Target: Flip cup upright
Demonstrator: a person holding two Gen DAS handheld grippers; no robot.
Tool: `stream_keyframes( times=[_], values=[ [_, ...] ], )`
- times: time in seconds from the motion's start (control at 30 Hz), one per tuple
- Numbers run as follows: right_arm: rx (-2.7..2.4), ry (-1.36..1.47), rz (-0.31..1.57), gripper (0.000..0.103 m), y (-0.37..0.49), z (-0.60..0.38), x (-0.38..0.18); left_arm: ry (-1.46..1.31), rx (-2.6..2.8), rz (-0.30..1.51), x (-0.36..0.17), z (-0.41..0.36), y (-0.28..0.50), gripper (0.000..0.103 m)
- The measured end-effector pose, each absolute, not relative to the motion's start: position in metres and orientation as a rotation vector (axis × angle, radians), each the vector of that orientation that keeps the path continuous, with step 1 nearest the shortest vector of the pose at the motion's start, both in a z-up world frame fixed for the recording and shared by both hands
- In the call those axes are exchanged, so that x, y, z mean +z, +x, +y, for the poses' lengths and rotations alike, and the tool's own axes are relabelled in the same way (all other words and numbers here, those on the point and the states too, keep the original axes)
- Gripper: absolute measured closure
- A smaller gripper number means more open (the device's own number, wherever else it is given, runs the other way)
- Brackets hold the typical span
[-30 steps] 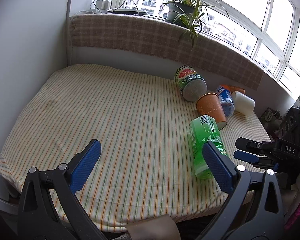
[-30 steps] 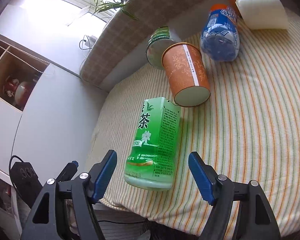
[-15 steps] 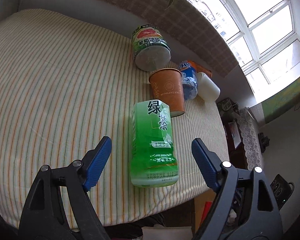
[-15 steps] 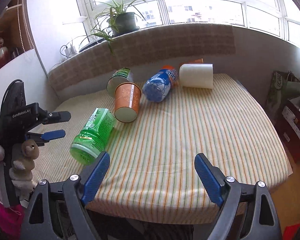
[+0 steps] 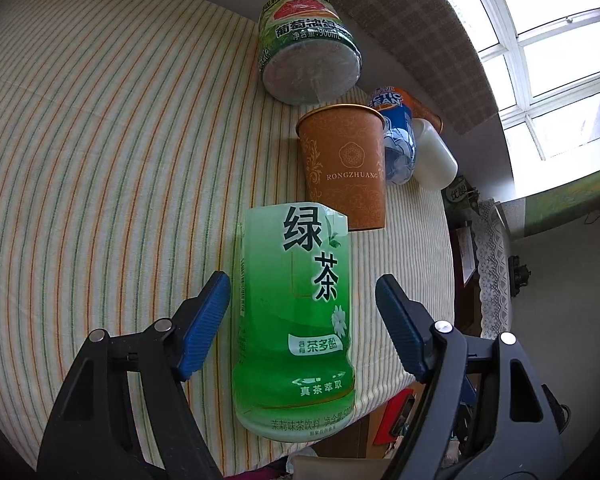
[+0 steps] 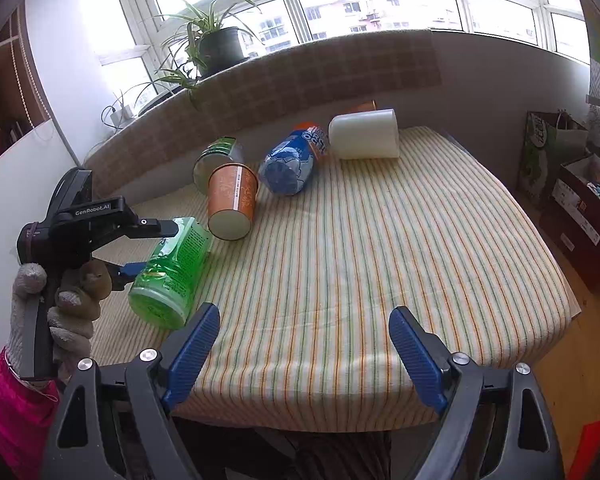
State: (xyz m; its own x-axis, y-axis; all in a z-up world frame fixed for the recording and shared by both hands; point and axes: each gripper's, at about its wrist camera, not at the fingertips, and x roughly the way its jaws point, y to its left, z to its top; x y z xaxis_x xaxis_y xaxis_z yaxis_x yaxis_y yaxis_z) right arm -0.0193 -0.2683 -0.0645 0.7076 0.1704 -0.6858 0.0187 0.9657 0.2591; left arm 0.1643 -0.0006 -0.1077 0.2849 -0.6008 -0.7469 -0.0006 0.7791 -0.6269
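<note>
A green cup (image 5: 296, 320), cut from a tea bottle and printed with white-edged Chinese characters, is seen lying on its side on the striped cloth (image 5: 100, 140) at the lower middle of the left wrist view. Its long axis runs up the frame: the closed base is turned toward the camera at the bottom, and the jagged cut rim points to the upper part, nearly touching an orange cup (image 5: 346, 164). The inside of the green cup is hidden, and the small print at the base is hard to read. In the right wrist view the cup (image 6: 172, 272) is found at the lower left, its base toward the cloth's near edge. The left gripper (image 5: 302, 320) is set around the cup, jaws apart on either side and not clamped; contact cannot be told. The right gripper (image 6: 304, 348) is held with jaws wide apart over bare cloth at the bottom of its frame.
</note>
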Motion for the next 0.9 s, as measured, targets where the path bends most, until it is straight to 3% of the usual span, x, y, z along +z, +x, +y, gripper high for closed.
stream_keyframes(
  times=[0.37,0.43,0.9],
  values=[
    [0.081,0.241,0.780,0.015,-0.023,-0.265,-0.064,-0.557,-0.427,1.257,-0.114,-0.011,0.170,0.035],
    [0.079,0.246,0.780,0.015,-0.023,-0.266,-0.064,-0.541,-0.424,1.264,-0.116,-0.012,0.171,0.041],
    [0.069,0.261,0.786,0.015,-0.023,-0.270,-0.066,-0.406,-0.409,1.130,-0.086,-0.023,0.147,0.041]
  ],
)
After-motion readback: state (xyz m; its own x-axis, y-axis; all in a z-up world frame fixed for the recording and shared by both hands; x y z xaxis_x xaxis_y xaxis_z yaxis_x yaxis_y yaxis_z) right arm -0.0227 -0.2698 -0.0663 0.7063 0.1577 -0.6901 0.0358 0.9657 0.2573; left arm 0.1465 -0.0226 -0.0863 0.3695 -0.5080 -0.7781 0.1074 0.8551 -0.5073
